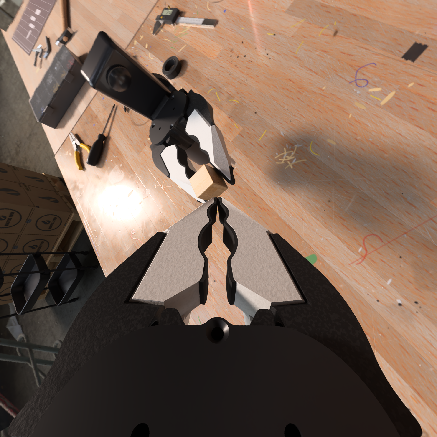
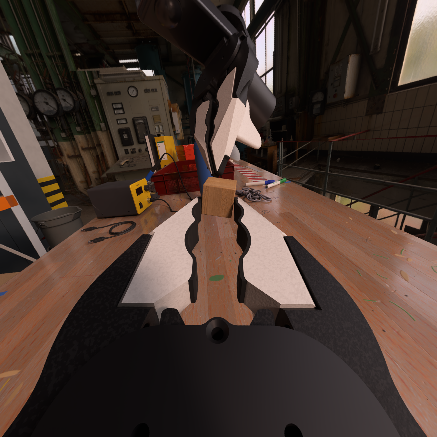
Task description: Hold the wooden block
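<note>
The wooden block (image 2: 218,197), a light-brown cube, sits between the fingertips of my right gripper (image 2: 217,204), which is shut on it over the wooden workbench (image 2: 331,248). My left gripper (image 1: 217,200) is shut and empty, with its tips right at the block's near edge (image 1: 208,183). In the right wrist view the left gripper (image 2: 216,170) comes down from above, its closed tips just over the block's top face. In the left wrist view the right gripper (image 1: 212,186) reaches in from the upper left and clamps the block.
Calipers (image 1: 184,20), a black ring (image 1: 171,67), a screwdriver (image 1: 98,146), pliers (image 1: 78,151) and a dark case (image 1: 56,87) lie at the bench's far left. A yellow soldering station (image 2: 125,198), red crate (image 2: 179,179), markers (image 2: 272,183), cable (image 2: 118,229) and bucket (image 2: 58,222) stand beyond.
</note>
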Available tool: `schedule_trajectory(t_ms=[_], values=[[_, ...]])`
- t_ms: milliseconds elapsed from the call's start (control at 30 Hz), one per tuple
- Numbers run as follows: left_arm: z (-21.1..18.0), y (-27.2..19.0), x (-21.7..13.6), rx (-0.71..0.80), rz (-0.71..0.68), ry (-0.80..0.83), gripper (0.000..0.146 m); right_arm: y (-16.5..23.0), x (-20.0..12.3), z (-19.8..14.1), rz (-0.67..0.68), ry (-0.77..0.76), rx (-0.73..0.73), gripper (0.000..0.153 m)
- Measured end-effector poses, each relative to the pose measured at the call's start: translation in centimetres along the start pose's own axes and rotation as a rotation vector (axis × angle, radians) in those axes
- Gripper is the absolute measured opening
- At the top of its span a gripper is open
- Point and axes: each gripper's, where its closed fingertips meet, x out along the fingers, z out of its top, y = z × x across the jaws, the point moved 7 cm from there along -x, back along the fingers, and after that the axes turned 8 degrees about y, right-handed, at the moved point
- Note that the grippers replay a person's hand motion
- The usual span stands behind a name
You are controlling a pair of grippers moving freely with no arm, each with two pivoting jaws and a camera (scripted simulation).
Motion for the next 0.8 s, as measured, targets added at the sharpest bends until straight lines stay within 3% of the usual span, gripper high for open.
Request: schedule_trajectory(t_ms=[167, 333, 400, 567, 700, 800], values=[[-0.7, 0.2, -0.4, -0.151, 0.020, -0.105, 0.000, 0.1, -0.1, 0.4, 0.003, -0.020, -0.010, 0.027], [-1.7, -0.6, 1.4, -0.519, -0.161, -0.352, 0.004, 0.4, -0.3, 1.0, 0.017, -0.092, -0.026, 0.027], [-1.7, -0.5, 2.0, -0.590, -0.176, -0.413, 0.007, 0.5, -0.3, 1.2, 0.017, -0.116, -0.047, 0.027], [-1.5, 0.5, 1.4, -0.674, -0.163, -0.523, 0.012, 0.6, -0.8, 1.9, 0.028, -0.210, -0.070, 0.027], [-0.8, 1.2, 0.1, -0.650, -0.079, -0.603, 0.012, 0.8, -1.4, 2.7, 0.164, -0.343, 0.063, 0.025], [0.0, 1.1, 0.4, -0.659, -0.103, -0.607, 0.011, 0.4, -1.8, 3.1, 0.214, -0.445, 0.125, 0.025]])
